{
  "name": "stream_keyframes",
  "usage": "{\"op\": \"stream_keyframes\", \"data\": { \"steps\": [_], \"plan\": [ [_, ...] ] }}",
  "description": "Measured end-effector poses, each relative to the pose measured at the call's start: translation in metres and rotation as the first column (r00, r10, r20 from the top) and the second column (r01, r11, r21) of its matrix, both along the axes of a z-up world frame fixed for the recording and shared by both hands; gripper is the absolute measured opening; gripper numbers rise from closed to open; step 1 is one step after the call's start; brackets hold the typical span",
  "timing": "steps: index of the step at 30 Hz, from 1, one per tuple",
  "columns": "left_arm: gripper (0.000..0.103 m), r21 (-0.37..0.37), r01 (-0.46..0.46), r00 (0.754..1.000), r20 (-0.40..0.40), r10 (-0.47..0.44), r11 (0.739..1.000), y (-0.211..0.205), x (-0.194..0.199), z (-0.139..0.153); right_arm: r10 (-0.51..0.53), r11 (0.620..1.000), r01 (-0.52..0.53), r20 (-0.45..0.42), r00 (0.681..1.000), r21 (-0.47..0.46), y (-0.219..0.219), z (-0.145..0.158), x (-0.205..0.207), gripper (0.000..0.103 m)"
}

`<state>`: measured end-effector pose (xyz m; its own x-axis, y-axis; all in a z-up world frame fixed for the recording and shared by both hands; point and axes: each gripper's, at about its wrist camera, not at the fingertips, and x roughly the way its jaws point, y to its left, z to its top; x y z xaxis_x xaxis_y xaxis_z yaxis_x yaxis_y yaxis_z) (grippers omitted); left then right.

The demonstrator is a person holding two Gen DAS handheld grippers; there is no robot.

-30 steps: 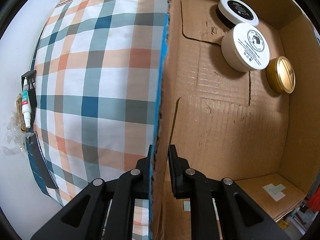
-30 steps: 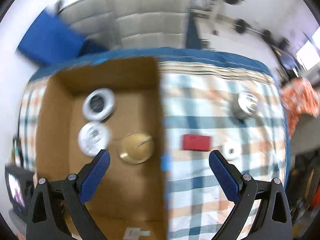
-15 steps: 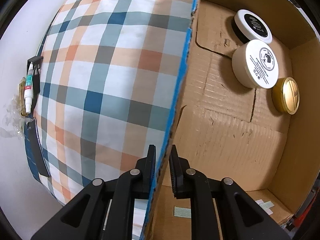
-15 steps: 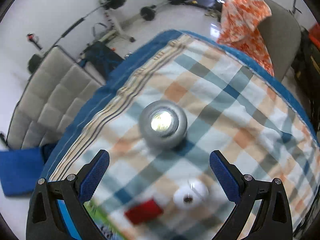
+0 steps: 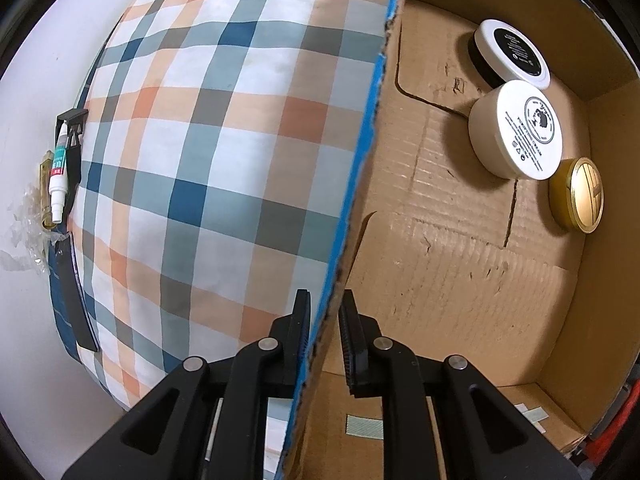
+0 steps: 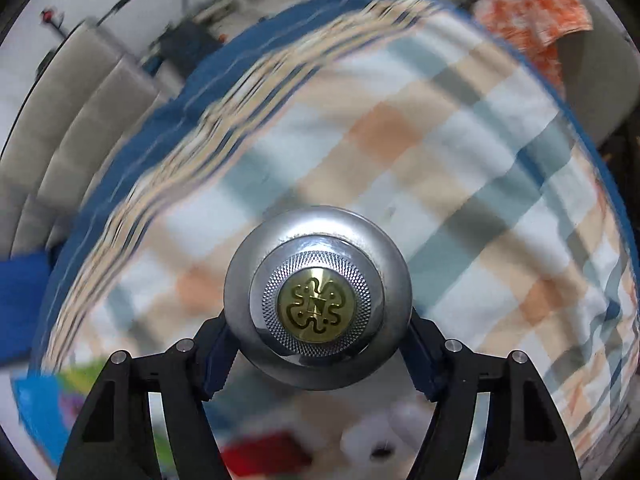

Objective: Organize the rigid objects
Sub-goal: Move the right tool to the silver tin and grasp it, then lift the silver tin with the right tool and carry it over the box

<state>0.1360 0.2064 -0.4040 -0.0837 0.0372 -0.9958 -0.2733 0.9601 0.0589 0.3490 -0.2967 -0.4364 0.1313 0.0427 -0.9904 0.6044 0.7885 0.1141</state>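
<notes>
My left gripper (image 5: 325, 320) is shut on the near wall of a cardboard box (image 5: 448, 264), one finger on each side of its blue-taped edge. Inside the box lie a black-and-white jar (image 5: 510, 56), a white cream jar (image 5: 518, 130) and a gold compact (image 5: 578, 194). My right gripper (image 6: 316, 350) is shut on a round silver jar (image 6: 318, 306) with a gold emblem on its lid, held above the checked cloth (image 6: 460, 168). A red object (image 6: 266, 458) and a small white jar (image 6: 380, 438) lie blurred on the cloth below.
The box stands on a table covered by a checked cloth (image 5: 208, 160). A glue tube (image 5: 58, 176) and a black clip (image 5: 72, 124) sit at the cloth's left edge. Orange fabric (image 6: 532, 4) hangs on a chair at the far right.
My right gripper has swung from over the box to the silver jar, closed on it and lifted it. My left gripper keeps its hold on the box wall.
</notes>
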Motion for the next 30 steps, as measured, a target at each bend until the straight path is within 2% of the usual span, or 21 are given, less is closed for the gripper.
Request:
{"op": "stream_keyframes", "data": {
  "steps": [1, 4, 6, 9, 16, 17, 21, 25, 30],
  "plan": [
    [0.012, 0.002, 0.003, 1.0, 0.0, -0.003, 1.0, -0.001, 0.0, 0.0, 0.034, 0.999, -0.033, -0.021, 0.999, 0.041, 0.008, -0.001, -0.003, 0.074],
    [0.012, 0.001, 0.006, 1.0, 0.003, -0.006, 1.0, -0.001, 0.0, -0.001, 0.14, 0.987, -0.13, -0.11, 0.984, 0.089, 0.027, -0.009, -0.005, 0.075],
    [0.012, 0.001, 0.008, 1.0, 0.004, -0.008, 1.0, -0.002, -0.001, -0.002, 0.2, 0.979, -0.193, -0.141, 0.97, 0.059, 0.035, -0.012, -0.002, 0.081],
    [0.012, 0.001, 0.008, 1.0, 0.002, -0.008, 1.0, -0.004, 0.0, -0.002, 0.234, 0.972, -0.229, -0.158, 0.959, 0.048, 0.038, -0.012, 0.004, 0.081],
    [0.012, -0.003, 0.009, 1.0, 0.0, -0.009, 1.0, -0.005, 0.002, -0.005, 0.293, 0.956, -0.287, -0.26, 0.92, 0.064, 0.046, -0.029, 0.03, 0.079],
    [0.012, -0.003, 0.01, 1.0, 0.001, -0.01, 1.0, -0.005, 0.002, -0.005, 0.298, 0.954, -0.291, -0.262, 0.918, 0.067, 0.048, -0.03, 0.031, 0.073],
    [0.012, -0.001, 0.015, 1.0, 0.005, -0.015, 1.0, -0.005, 0.0, -0.006, 0.307, 0.948, -0.317, -0.236, 0.922, -0.005, 0.061, -0.022, 0.03, 0.072],
    [0.012, 0.0, 0.022, 1.0, 0.003, -0.022, 1.0, -0.006, 0.0, -0.006, 0.32, 0.944, -0.329, -0.182, 0.93, -0.021, 0.075, -0.007, 0.02, 0.072],
    [0.012, -0.002, 0.029, 1.0, 0.003, -0.029, 1.0, -0.008, 0.001, -0.006, 0.378, 0.923, -0.382, -0.073, 0.923, -0.052, 0.103, 0.034, 0.008, 0.072]
  ]
}}
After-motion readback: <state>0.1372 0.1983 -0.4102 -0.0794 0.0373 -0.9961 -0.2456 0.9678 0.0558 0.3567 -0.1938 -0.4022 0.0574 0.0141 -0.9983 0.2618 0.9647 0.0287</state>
